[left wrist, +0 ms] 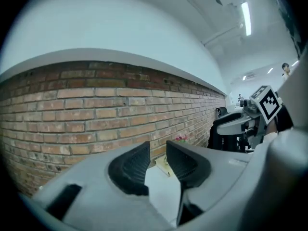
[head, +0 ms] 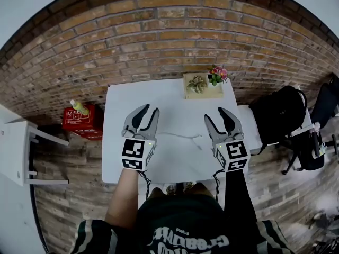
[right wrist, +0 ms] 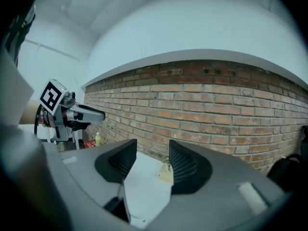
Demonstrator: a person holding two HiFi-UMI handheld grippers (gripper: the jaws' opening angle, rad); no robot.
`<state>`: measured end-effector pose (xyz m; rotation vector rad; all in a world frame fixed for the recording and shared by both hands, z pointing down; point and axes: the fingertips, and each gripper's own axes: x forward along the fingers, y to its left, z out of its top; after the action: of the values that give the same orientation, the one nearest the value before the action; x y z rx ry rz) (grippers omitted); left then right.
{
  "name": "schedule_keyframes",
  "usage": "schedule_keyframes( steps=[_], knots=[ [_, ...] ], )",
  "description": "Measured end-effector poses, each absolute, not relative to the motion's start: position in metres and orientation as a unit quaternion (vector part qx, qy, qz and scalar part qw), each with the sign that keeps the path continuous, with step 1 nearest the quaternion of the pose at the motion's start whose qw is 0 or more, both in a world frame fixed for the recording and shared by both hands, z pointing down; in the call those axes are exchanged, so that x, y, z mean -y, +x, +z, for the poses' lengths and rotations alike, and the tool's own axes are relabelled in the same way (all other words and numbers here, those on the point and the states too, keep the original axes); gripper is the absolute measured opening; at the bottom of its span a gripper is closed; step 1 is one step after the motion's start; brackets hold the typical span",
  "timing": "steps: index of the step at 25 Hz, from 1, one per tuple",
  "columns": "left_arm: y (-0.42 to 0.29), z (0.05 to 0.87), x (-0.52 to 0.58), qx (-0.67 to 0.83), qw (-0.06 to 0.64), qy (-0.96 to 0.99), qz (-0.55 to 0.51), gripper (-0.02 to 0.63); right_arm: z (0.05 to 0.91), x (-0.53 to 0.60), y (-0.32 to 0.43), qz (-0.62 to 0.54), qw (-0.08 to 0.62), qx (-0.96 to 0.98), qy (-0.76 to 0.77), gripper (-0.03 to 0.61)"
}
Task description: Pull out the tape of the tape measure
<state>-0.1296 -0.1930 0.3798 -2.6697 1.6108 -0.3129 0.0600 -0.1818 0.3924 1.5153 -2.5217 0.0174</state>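
Observation:
Both grippers hover over the white table (head: 116,157), side by side and pointing at the brick wall. My left gripper (head: 150,110) (left wrist: 158,148) is open, with only the table showing in the gap between its dark ribbed pads (left wrist: 132,165). The right gripper (head: 215,114) (right wrist: 153,146) is open too, and its jaws hold nothing. On the tabletop between them lies a thin pale strip (head: 180,135) with a small end piece near the right gripper. I cannot make out a tape measure case in any view.
A wooden planter box (head: 203,87) with succulents and pink flowers (head: 217,74) stands at the table's far edge. Left of the table sit a red crate (head: 82,121) with a yellow-green bottle (head: 79,107) and a white stand (head: 21,152). At the right are a black backpack (head: 278,112) and an office chair (head: 307,147).

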Motion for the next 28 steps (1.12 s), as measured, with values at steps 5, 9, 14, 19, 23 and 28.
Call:
schedule_keyframes(
  steps=[5, 9, 14, 19, 23, 28],
  knots=[
    [-0.118, 0.339, 0.194, -0.534, 0.042, -0.841, -0.078, 0.11, 0.362, 0.189, 0.064, -0.026, 0.063, 0.864, 0.498, 0.227],
    [-0.113, 0.323, 0.193, -0.556, 0.06, -0.827, -0.055, 0.035, 0.355, 0.193, 0.074, -0.054, 0.058, 0.865, 0.495, 0.135],
    [-0.102, 0.32, 0.196, -0.572, 0.077, -0.815, -0.057, 0.005, 0.348, 0.2, 0.079, -0.084, 0.053, 0.873, 0.478, 0.012],
    [-0.096, 0.316, 0.199, -0.587, 0.081, -0.804, -0.049, 0.005, 0.348, 0.208, 0.087, -0.082, 0.047, 0.879, 0.467, 0.012],
    [-0.093, 0.315, 0.199, -0.597, 0.084, -0.796, -0.048, 0.005, 0.351, 0.212, 0.094, -0.074, 0.04, 0.883, 0.462, 0.012],
    [-0.089, 0.314, 0.197, -0.604, 0.088, -0.791, -0.047, 0.005, 0.352, 0.213, 0.098, -0.074, 0.038, 0.886, 0.456, 0.012]
  ],
)
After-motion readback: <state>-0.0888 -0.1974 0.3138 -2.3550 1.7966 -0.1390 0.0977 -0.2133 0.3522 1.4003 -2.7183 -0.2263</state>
